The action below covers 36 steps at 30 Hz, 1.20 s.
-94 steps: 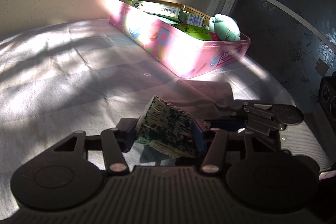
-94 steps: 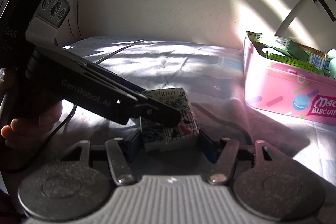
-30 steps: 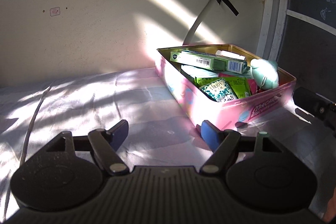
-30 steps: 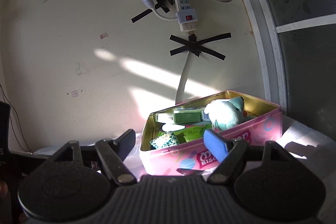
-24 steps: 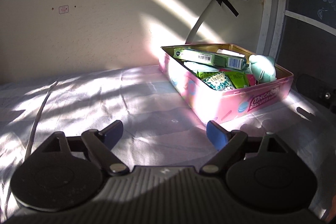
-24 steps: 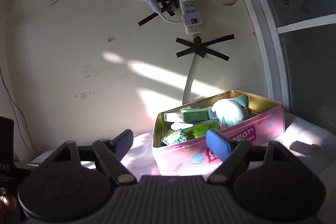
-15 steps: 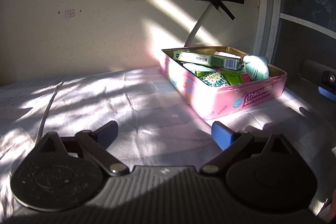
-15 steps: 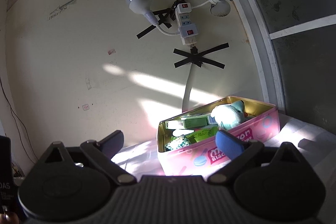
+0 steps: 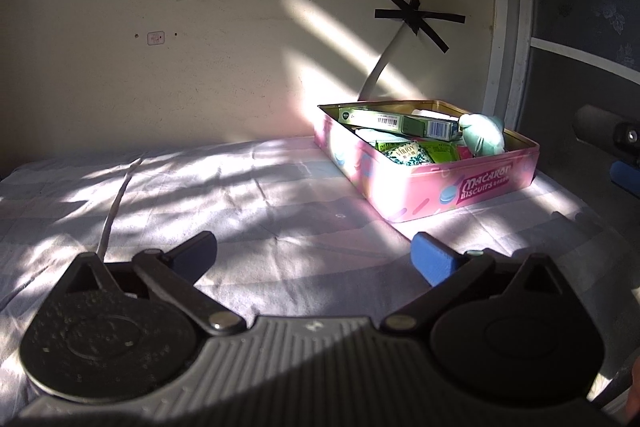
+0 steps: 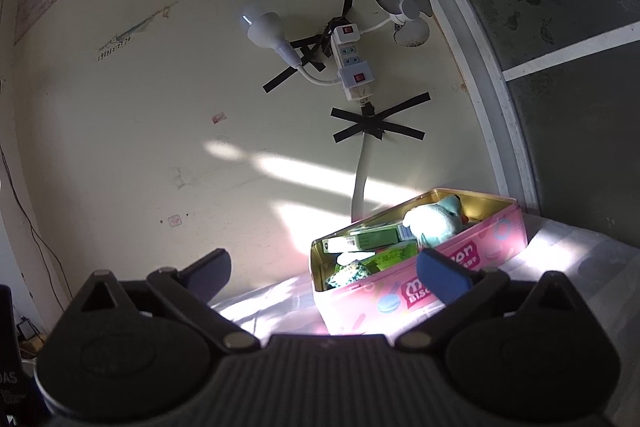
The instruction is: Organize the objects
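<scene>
A pink biscuit tin [image 9: 460, 187] stands open on the cloth-covered surface at the right, near the wall. Inside lie a green patterned packet [image 9: 410, 155], green boxes [image 9: 396, 123] and a pale green plush toy [image 9: 482, 141]. The tin also shows in the right wrist view [image 10: 440, 291], with the packet [image 10: 350, 275] and the plush [image 10: 434, 221] in it. My left gripper [image 9: 314, 251] is open and empty, well short of the tin. My right gripper [image 10: 324, 273] is open and empty, raised and tilted up toward the wall.
A pale cloth [image 9: 200, 203] covers the surface, lit by sun patches. A power strip [image 10: 352, 63] with a bulb and a small fan is taped to the wall above the tin. A dark window frame [image 9: 520, 27] stands at the right.
3.1 s ago both grippers held the patterned packet on the cloth; now it lies in the tin. Both grippers have pulled back from the tin and opened wider.
</scene>
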Motion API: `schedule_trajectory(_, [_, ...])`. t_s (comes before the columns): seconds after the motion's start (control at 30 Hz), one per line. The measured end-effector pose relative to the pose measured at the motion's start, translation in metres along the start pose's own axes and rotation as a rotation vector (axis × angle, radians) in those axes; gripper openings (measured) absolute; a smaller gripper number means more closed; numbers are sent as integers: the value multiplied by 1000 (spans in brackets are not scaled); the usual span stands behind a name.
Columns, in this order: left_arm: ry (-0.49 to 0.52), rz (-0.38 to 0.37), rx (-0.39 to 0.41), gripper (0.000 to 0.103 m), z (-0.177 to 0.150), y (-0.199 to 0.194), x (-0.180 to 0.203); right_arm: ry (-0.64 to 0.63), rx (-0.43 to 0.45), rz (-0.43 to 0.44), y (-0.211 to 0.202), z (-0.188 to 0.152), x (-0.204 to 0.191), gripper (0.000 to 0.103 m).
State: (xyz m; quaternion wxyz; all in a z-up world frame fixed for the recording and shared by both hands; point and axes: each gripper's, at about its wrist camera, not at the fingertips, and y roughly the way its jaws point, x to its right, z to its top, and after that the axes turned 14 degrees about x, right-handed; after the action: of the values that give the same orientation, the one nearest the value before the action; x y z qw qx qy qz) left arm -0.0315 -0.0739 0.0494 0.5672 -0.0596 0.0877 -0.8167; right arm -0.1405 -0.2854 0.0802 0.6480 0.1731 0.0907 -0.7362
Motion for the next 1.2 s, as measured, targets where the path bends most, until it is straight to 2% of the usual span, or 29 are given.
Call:
schedule_trajectory(0.27, [10, 34, -16, 103, -4, 1, 4, 6, -18, 14, 0, -7, 3, 103])
schedule_trajectory(0.63, [16, 72, -33, 103, -7, 8, 11, -20, -33, -28, 5, -20, 12, 103])
schedule_trajectory(1.03, [52, 136, -26, 103, -10, 11, 14, -34, -42, -33, 14, -37, 13, 103])
schedule_trajectory(1.2, [44, 130, -41, 103, -12, 14, 13, -45, -48, -30, 17, -41, 10, 103])
